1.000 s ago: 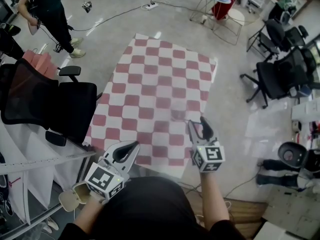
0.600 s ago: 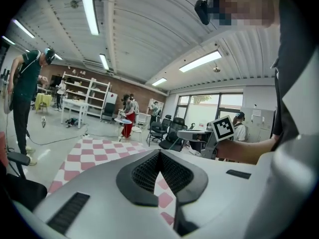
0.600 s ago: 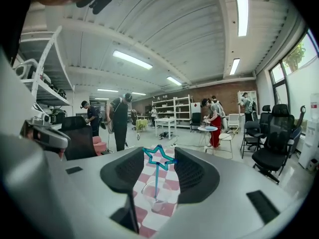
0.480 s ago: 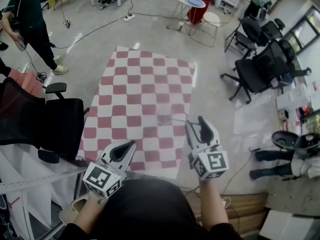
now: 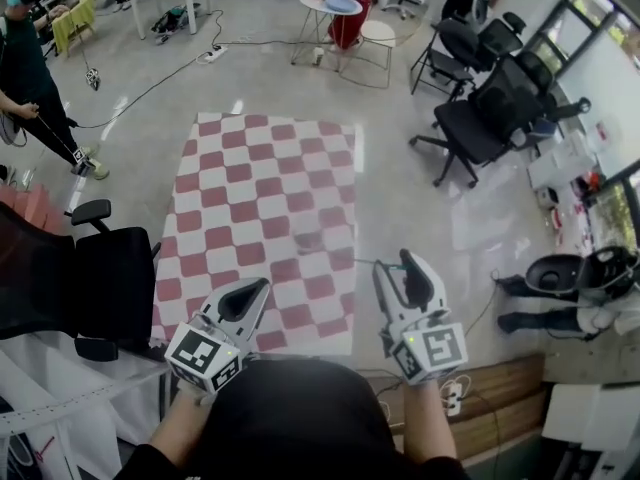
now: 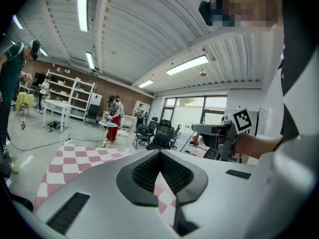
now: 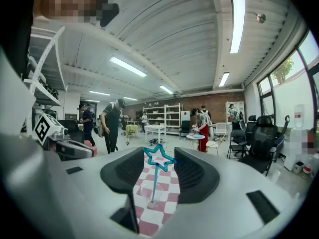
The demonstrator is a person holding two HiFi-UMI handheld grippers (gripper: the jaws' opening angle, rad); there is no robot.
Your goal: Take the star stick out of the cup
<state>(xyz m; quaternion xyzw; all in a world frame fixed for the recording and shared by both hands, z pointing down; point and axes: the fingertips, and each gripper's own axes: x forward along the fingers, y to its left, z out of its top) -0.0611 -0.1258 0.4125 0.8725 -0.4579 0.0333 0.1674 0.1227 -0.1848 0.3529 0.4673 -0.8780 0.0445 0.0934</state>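
Note:
A clear cup (image 5: 308,239) stands on the red-and-white checked table (image 5: 250,183). A thin blue stick leans out of it toward my right gripper (image 5: 392,261). In the right gripper view the stick's blue star (image 7: 159,158) shows between the open jaws at their tips, with the cup (image 7: 149,192) farther off on the checks. I cannot tell whether the pads touch the star. My left gripper (image 5: 262,288) hovers over the table's near edge, left of the cup. Its jaw tips meet (image 6: 160,154) and hold nothing.
A black office chair (image 5: 90,288) stands close to the table's left side, with more black chairs (image 5: 480,118) at the right. A person (image 5: 25,88) stands at the far left. Round white tables (image 5: 340,3) and floor cables lie beyond the table.
The head view has swung, so the table sits lower and more to the left in frame. Both grippers keep their places relative to the cup, with their jaws unchanged.

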